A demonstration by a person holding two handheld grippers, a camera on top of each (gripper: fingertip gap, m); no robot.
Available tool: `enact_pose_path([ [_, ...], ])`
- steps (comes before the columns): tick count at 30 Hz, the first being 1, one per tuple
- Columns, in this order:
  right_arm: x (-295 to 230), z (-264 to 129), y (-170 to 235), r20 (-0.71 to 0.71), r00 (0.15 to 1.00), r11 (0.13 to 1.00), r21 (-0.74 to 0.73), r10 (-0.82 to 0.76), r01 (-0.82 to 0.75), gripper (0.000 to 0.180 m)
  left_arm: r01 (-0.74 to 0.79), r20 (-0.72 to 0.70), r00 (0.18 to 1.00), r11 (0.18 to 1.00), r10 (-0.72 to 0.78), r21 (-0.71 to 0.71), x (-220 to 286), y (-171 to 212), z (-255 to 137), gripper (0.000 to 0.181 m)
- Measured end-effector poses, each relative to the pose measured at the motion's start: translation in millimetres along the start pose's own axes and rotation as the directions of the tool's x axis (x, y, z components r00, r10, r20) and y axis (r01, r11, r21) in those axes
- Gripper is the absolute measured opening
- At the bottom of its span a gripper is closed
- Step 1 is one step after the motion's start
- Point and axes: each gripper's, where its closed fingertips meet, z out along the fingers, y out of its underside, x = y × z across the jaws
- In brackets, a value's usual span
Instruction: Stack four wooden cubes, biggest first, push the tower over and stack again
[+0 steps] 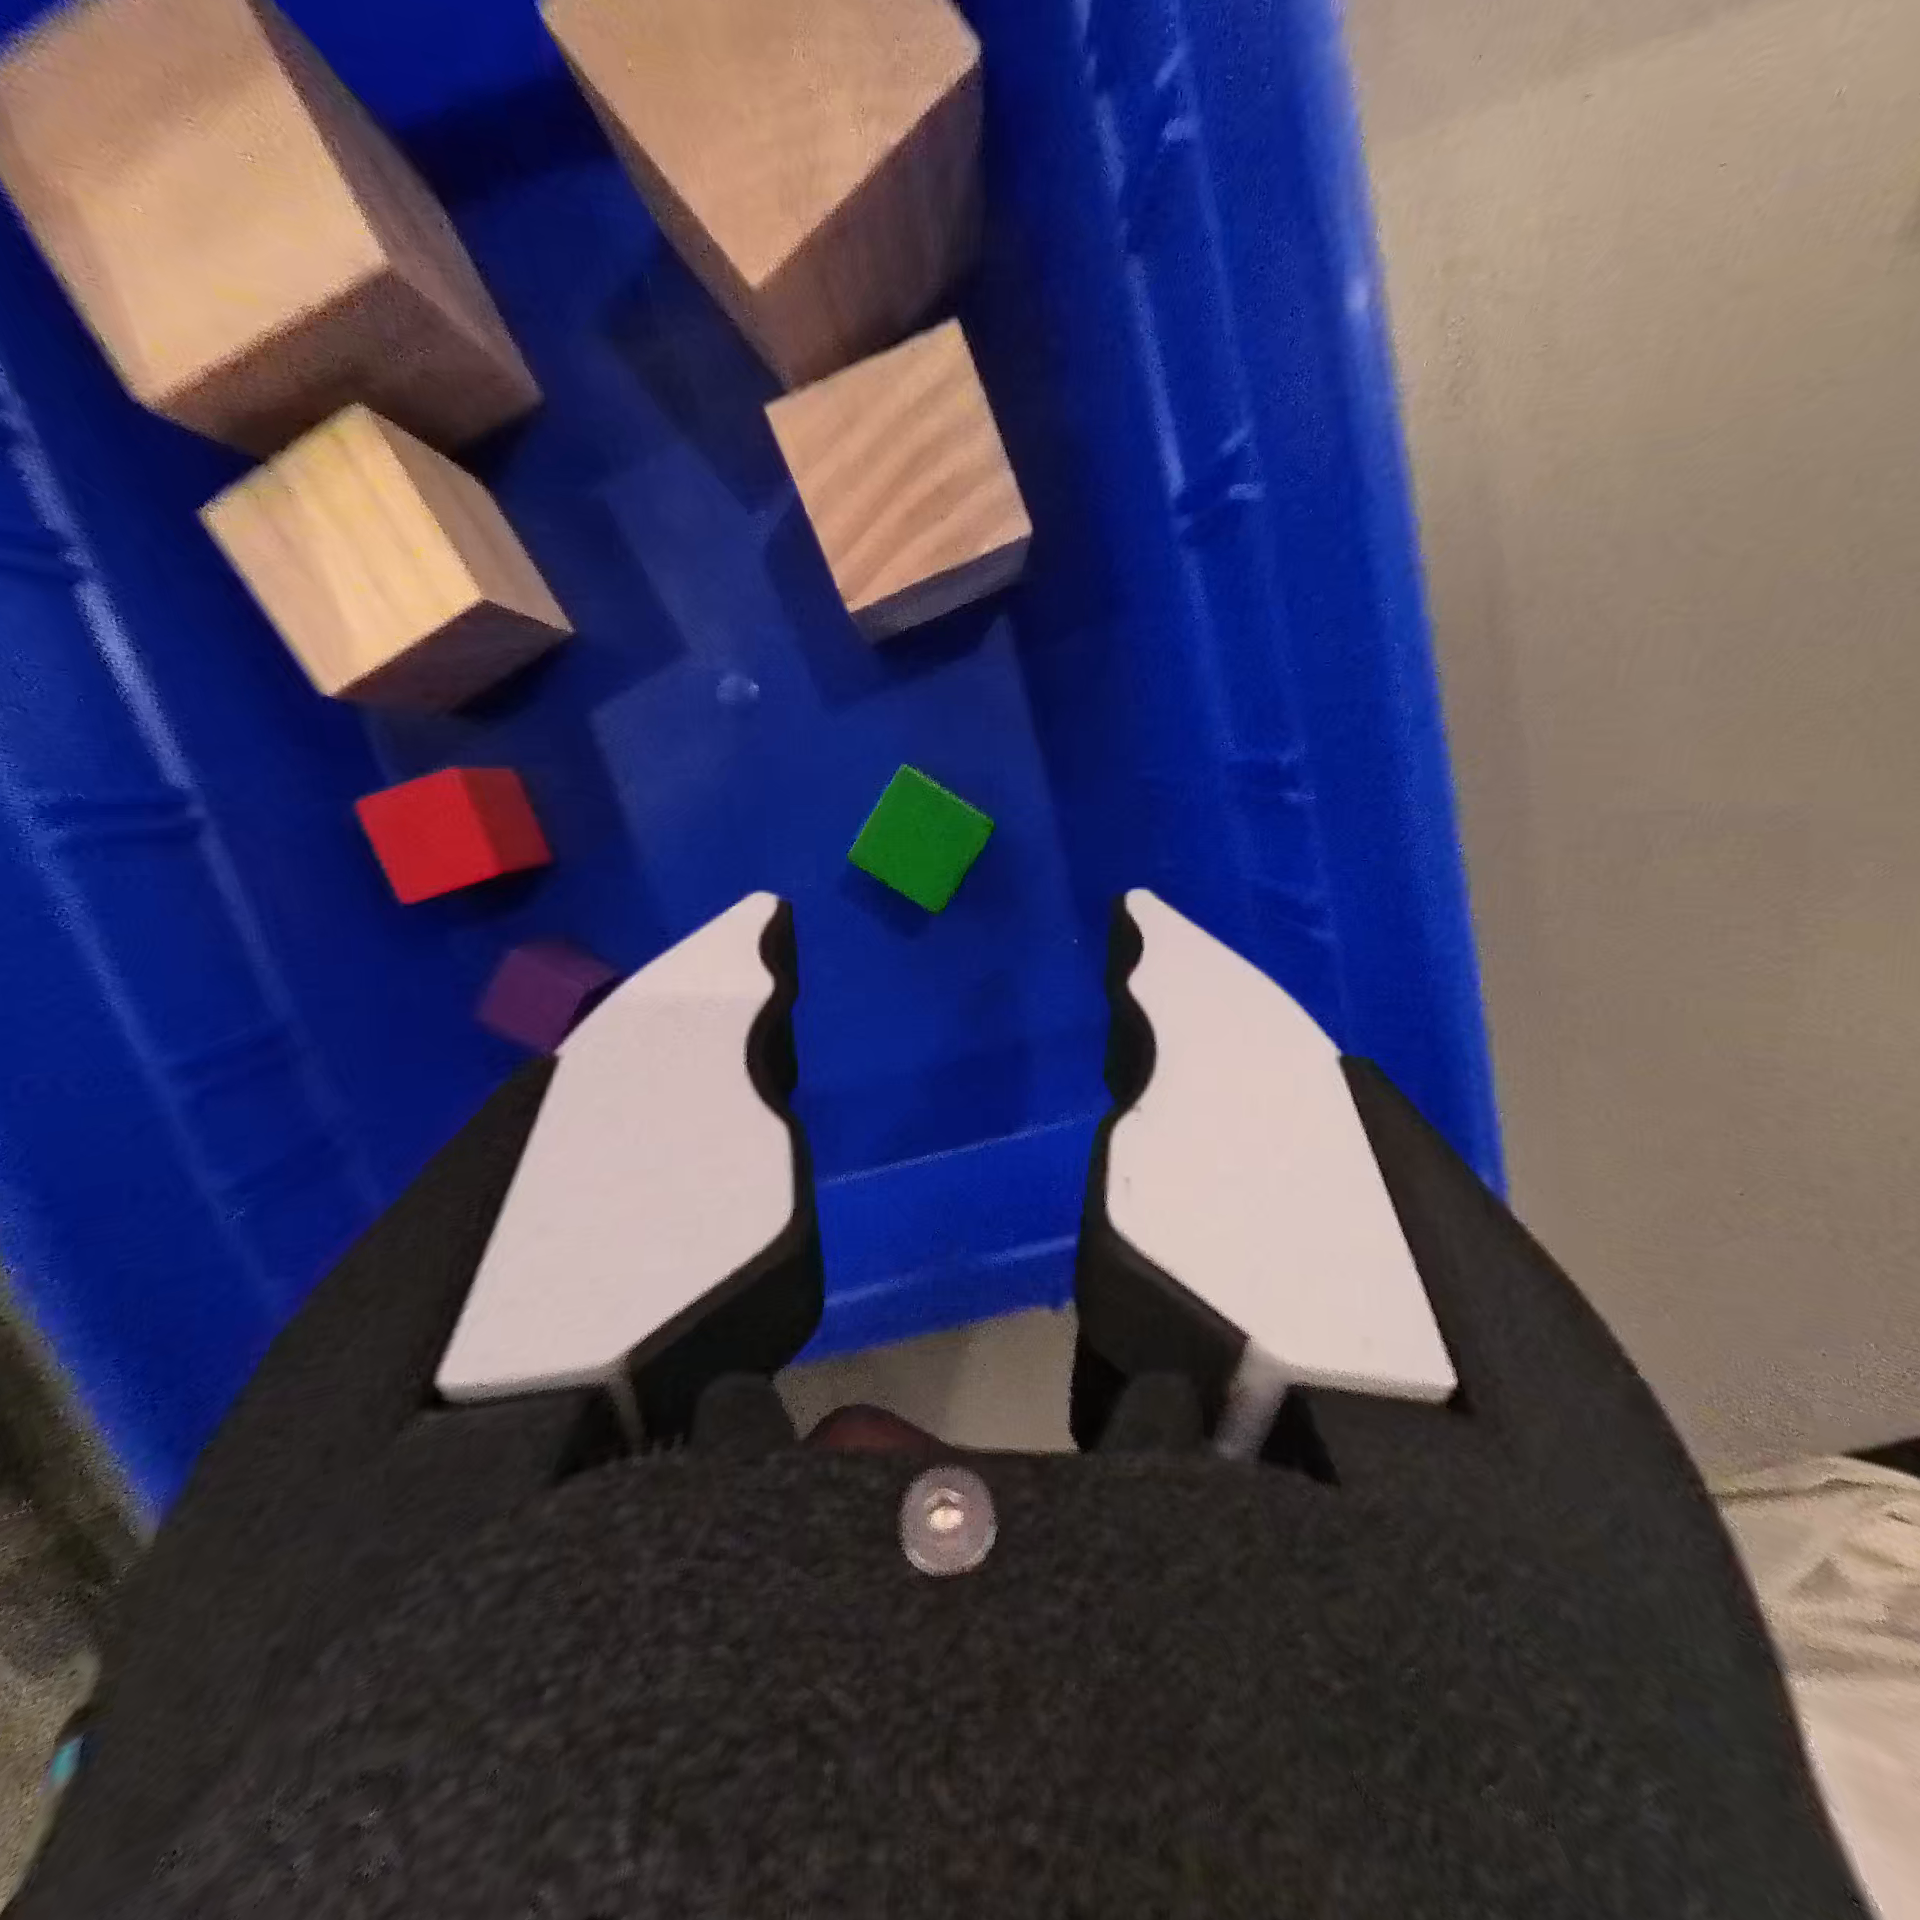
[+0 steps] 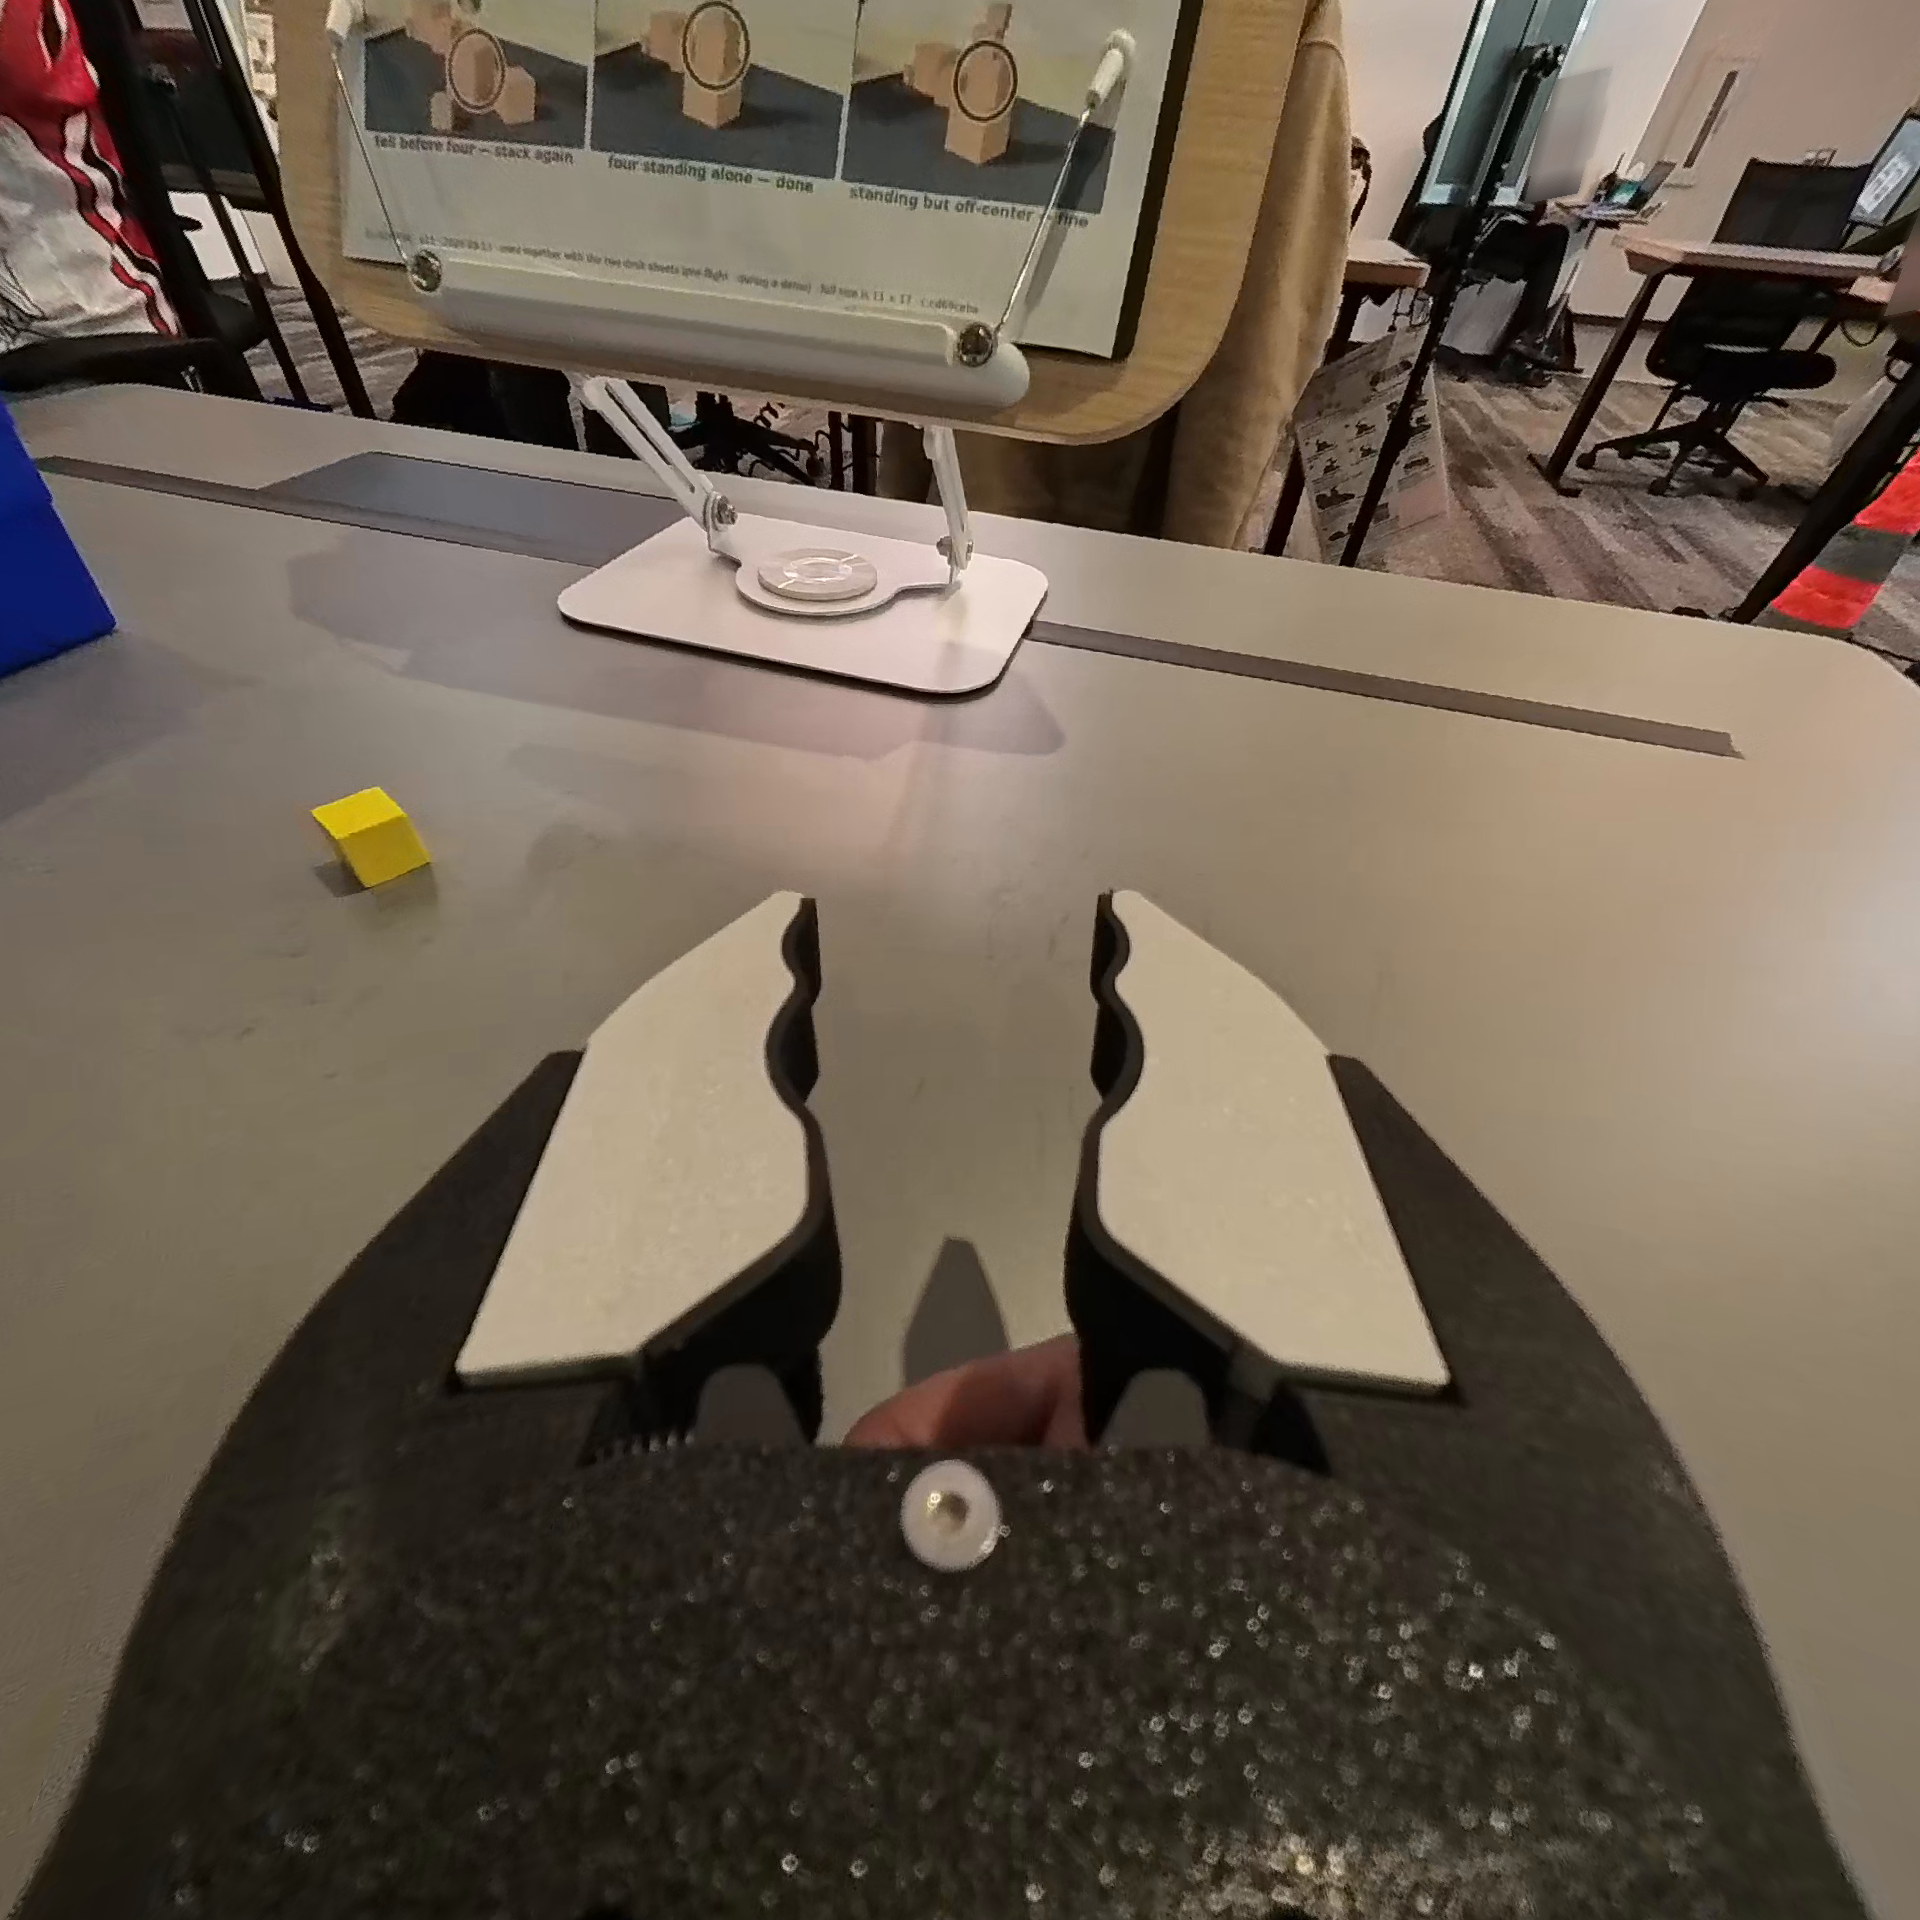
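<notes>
In the left wrist view I look down into a blue bin (image 1: 1226, 623). It holds two big plain wooden cubes, one at top left (image 1: 218, 208) and one at top centre (image 1: 790, 156). Two mid-sized plain cubes lie below them, one on the left (image 1: 374, 551) and one on the right (image 1: 904, 478). A small red cube (image 1: 447, 831), a green cube (image 1: 920, 836) and a purple cube (image 1: 540, 992) lie nearer. My left gripper (image 1: 951, 914) is open and empty above the bin, just short of the green cube. My right gripper (image 2: 956, 914) is open and empty over the grey table (image 2: 1351, 935).
A small yellow cube (image 2: 374, 836) sits on the table left of the right gripper. A white stand (image 2: 805, 613) holding an instruction board (image 2: 727, 156) is at the table's back. A blue bin corner (image 2: 42, 561) shows at far left. Chairs and desks stand beyond. One gripper's finger ends stand about 45 cm off the other's.
</notes>
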Motion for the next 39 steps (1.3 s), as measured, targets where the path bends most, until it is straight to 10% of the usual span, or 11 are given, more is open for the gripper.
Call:
enact_pose_path([
  [10,4,-1,0,0.002,0.999,0.999,0.006,0.036,-0.036,0.048,0.039,0.020,0.999,0.992,-0.037,-0.119,-15,10,53,0.031],
  [15,4,-1,0,0.000,0.999,0.999,0.007,0.032,-0.032,0.048,0.015,0.062,0.998,0.997,-0.020,0.075,-12,-30,-18,0.030],
  [20,3,-1,0,0.001,1.000,1.000,0.007,0.024,-0.024,0.048,-0.145,-0.080,0.982,0.957,0.170,0.250,96,-90,-83,0.030],
  [30,2,-4,0,0.019,0.999,0.999,0.011,0.042,-0.042,0.048,-0.365,-0.195,0.912,0.931,0.362,0.023,304,-146,68,0.030],
  [39,1,-4,1,0.025,0.999,0.999,0.005,0.039,-0.040,0.048,-0.364,-0.129,0.924,0.931,0.360,-0.012,309,-162,83,0.039],
])
